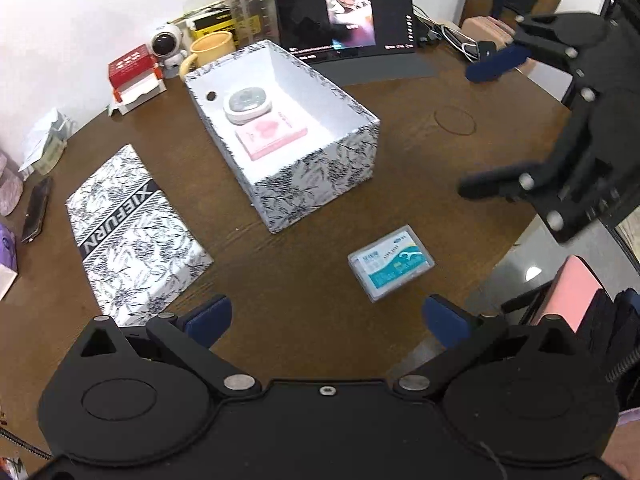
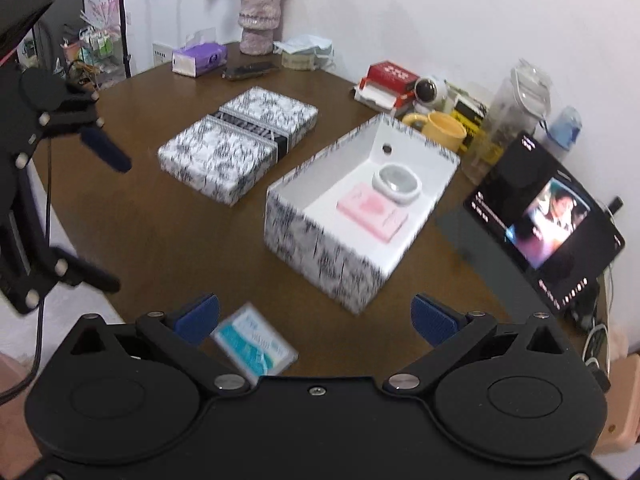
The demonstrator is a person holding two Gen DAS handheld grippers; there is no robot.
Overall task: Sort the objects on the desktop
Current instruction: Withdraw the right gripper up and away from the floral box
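Observation:
An open floral-patterned box (image 1: 320, 176) (image 2: 320, 252) sits mid-table holding a pink card box (image 1: 270, 136) (image 2: 372, 210) and a round white case (image 1: 247, 105) (image 2: 396, 184). Its lid (image 1: 128, 232) (image 2: 240, 140) lies flat beside it. A small clear floss-pick box with a blue label (image 1: 391, 267) (image 2: 254, 344) rests on the brown table near the front edge. My left gripper (image 1: 326, 320) (image 2: 102, 216) hovers open above the table, the floss box just ahead and to its right. My right gripper (image 2: 316, 318) (image 1: 486, 128) is open too, with the floss box close by its left finger.
A tablet (image 1: 346, 16) (image 2: 544, 220) playing video stands at the back. A yellow mug (image 1: 210, 50) (image 2: 440, 130), water bottle (image 1: 250, 4), small robot figure (image 1: 168, 46) and red box (image 1: 132, 66) line the wall. A phone (image 1: 36, 210), tissue box (image 2: 198, 58) and vase (image 2: 258, 20) sit farther off.

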